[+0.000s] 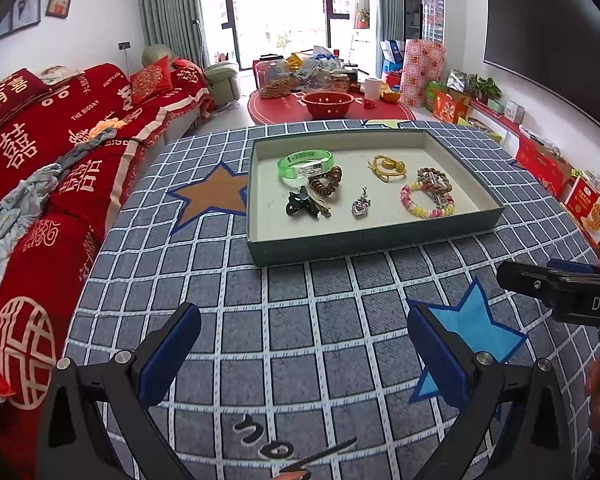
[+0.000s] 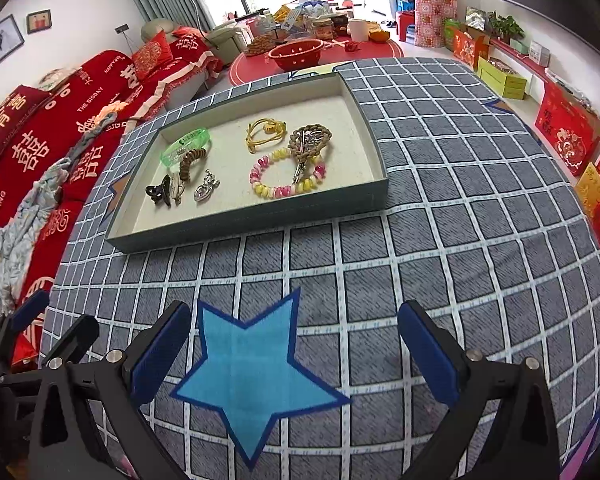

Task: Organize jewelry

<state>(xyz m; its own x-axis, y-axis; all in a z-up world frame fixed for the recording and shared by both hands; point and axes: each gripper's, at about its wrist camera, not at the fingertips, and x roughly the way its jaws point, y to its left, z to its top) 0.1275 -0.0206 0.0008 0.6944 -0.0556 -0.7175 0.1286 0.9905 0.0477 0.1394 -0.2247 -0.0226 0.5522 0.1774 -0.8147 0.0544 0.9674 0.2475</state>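
Observation:
A shallow grey-green tray [image 1: 364,242] [image 2: 260,216] sits on the checked tablecloth. It holds a green bangle [image 1: 305,164] [image 2: 185,147], a brown spiral band [image 1: 327,186], a black claw clip [image 1: 299,205] [image 2: 159,194], a silver heart pendant [image 1: 361,206] [image 2: 205,190], a yellow cord bracelet [image 1: 387,168] [image 2: 265,133], a pink-and-yellow bead bracelet [image 1: 426,200] [image 2: 286,178] and a brown bead string with a silver clip [image 1: 434,180] [image 2: 310,140]. My left gripper [image 1: 304,352] is open and empty, short of the tray. My right gripper [image 2: 294,350] is open and empty over a blue star patch.
The right gripper's body [image 1: 560,288] shows at the right of the left wrist view. A red-covered sofa [image 1: 52,152] runs along the table's left. A red low table [image 1: 332,108] with a bowl and jars stands beyond. Boxes [image 2: 568,132] line the right wall.

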